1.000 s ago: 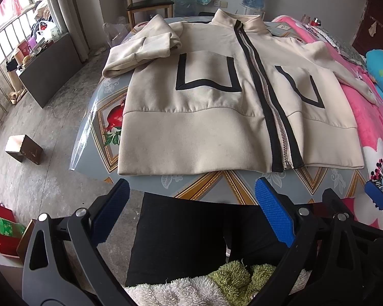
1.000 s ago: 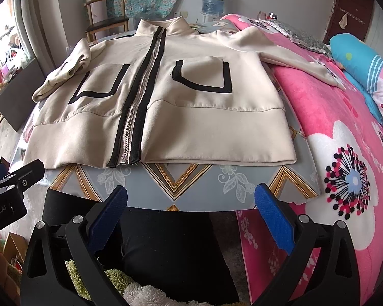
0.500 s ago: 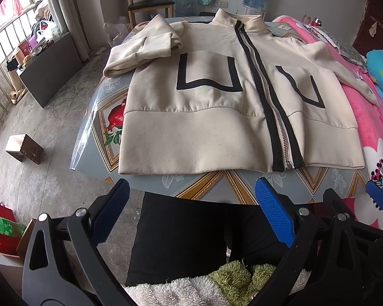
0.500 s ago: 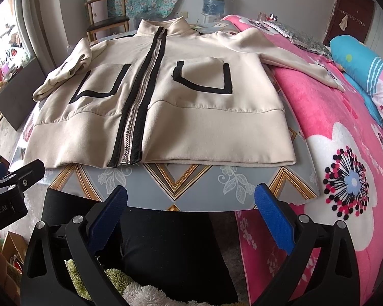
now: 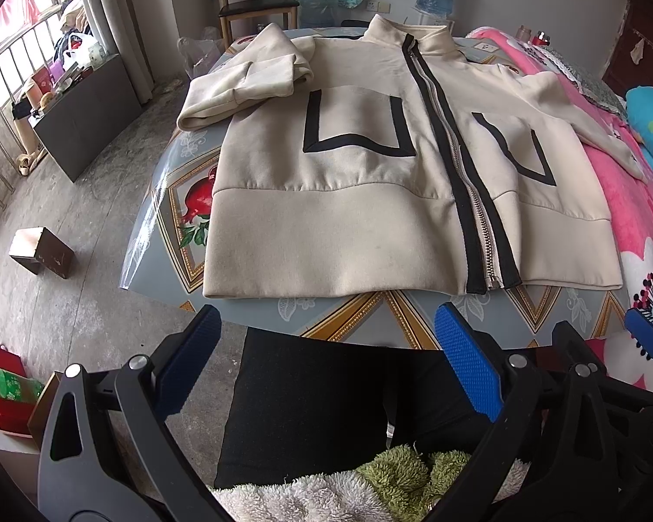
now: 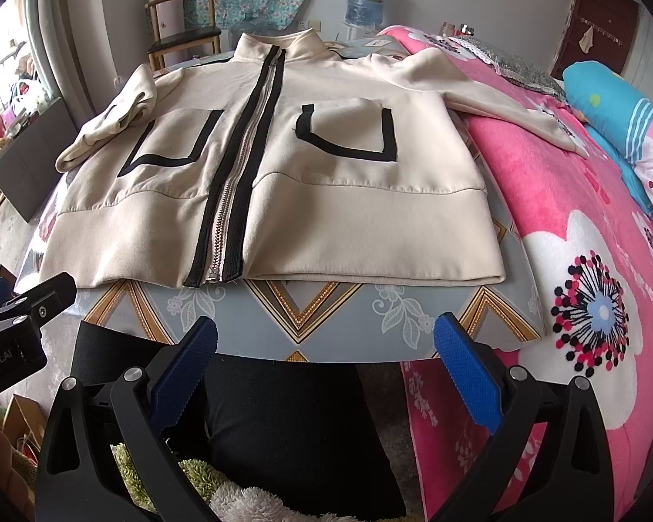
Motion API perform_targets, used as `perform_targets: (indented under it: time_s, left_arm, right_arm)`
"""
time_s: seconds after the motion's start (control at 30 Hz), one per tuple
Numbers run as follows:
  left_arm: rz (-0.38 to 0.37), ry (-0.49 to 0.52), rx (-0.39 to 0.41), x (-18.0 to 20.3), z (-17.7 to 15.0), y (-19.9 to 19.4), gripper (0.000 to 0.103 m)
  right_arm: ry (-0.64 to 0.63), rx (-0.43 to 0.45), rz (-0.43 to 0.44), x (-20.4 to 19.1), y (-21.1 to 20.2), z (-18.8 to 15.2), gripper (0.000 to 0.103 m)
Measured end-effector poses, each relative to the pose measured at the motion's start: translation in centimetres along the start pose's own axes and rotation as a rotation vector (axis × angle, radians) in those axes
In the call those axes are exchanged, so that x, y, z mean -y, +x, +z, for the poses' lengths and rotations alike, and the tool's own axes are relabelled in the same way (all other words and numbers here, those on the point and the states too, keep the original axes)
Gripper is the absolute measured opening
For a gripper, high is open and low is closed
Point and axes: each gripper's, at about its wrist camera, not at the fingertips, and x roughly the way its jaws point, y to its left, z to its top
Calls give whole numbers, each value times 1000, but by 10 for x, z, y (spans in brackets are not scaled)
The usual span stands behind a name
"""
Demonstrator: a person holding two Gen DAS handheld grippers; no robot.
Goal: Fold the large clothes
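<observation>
Cream jacket [image 5: 352,200] flat on counter [image 6: 326,309], zipped (one sleeve folded in). Left claw [image 5: 326,356] and right claw [image 6: 326,356] both wide, empty.

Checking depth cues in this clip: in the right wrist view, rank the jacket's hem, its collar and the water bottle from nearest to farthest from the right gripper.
From the right gripper, open and holding nothing:
1. Jacket hem, lying just past the table's near edge.
2. Collar, at the jacket's far end, centre.
3. Water bottle, against the back wall, slightly right of the collar.
</observation>
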Motion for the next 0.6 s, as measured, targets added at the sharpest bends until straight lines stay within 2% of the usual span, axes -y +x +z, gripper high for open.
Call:
perform_targets:
  time_s: [0.6]
  left_arm:
    - [-1, -1, 2, -1, 0, -1, 95]
  right_arm:
    - [-9, 23, -15, 0, -1, 4, 97]
